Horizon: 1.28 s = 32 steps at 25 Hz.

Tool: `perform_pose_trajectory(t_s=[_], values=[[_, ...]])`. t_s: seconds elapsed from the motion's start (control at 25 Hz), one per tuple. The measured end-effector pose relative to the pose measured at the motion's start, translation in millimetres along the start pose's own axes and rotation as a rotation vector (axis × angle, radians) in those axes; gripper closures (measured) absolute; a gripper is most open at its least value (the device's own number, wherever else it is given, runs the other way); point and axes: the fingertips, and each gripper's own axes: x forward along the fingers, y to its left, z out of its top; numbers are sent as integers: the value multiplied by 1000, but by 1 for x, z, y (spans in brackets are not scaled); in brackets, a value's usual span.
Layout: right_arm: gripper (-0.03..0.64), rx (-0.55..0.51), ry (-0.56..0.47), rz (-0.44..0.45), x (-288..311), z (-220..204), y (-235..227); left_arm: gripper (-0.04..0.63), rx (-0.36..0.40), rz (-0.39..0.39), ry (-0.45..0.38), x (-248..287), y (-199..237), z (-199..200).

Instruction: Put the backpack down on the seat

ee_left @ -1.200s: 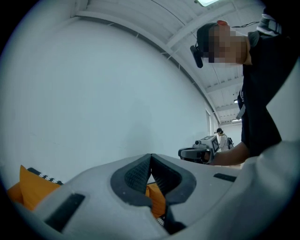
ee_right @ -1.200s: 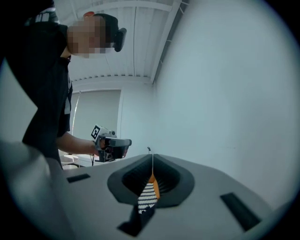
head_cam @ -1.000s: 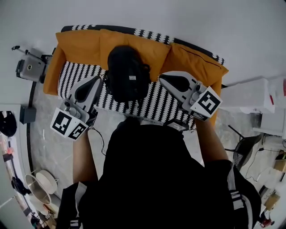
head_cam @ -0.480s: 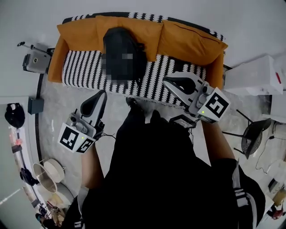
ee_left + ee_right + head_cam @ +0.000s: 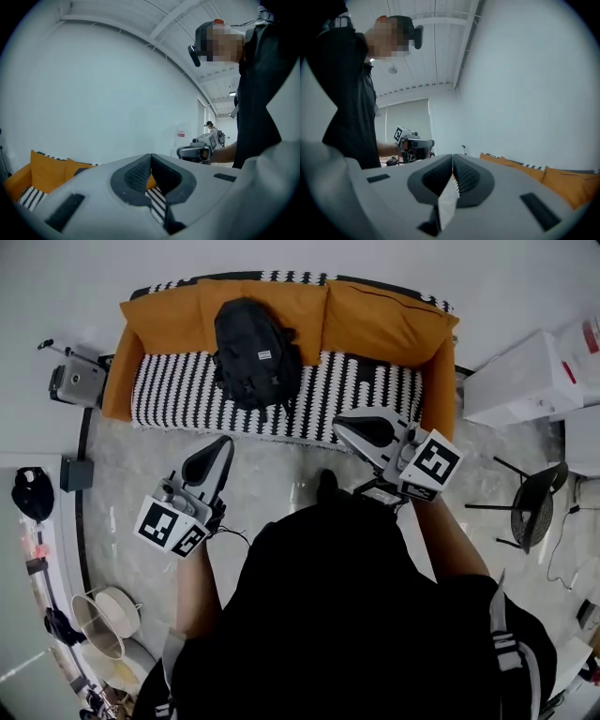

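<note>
The black backpack point(image 5: 255, 352) rests on the striped seat point(image 5: 356, 395) of the sofa, leaning against the orange back cushions point(image 5: 375, 320). My left gripper point(image 5: 225, 441) hangs over the floor in front of the sofa, shut and empty, well short of the backpack. My right gripper point(image 5: 339, 422) is near the seat's front edge to the right of the backpack, also shut with nothing between its pads. In the left gripper view the shut jaws point(image 5: 151, 157) point at the white wall above the sofa's orange cushion point(image 5: 42, 171). The right gripper view shows its tips point(image 5: 453, 157) meeting, with a cushion point(image 5: 562, 180) low at the right.
A grey case point(image 5: 77, 382) stands left of the sofa and a dark box point(image 5: 75, 474) lies on the floor below it. White boxes point(image 5: 520, 379) and a black chair point(image 5: 530, 512) are at the right. Round baskets point(image 5: 94, 624) sit lower left. Another person point(image 5: 209, 129) stands far off.
I have stepped back from the sofa. Both grippers have drawn away from the backpack, which stays on the seat; the left one has dropped lower over the floor.
</note>
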Motion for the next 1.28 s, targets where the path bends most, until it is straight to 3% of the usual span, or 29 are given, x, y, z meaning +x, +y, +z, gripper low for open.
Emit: perform_pose_trajectory(t_s=[0.2,0.6,0.88,1.12,1.28], values=[[588,-4,17,0,4,-5,58,572,9,-26,-26,-41,-27,-6],[588,20,55,53,15,-36,186,572,-98,-97,-56,-129,-102,-64],[589,5,122,82,-3,-54,229,572,-109,-120,-77,-148,-150,-72],[588,-24,53,159,-15,-32,245,572,-66,-89,-90,-151,-173,-55],[589,-55,54,183,-38,-28,253,572,-110,-75,-94,-144,-199,-53]])
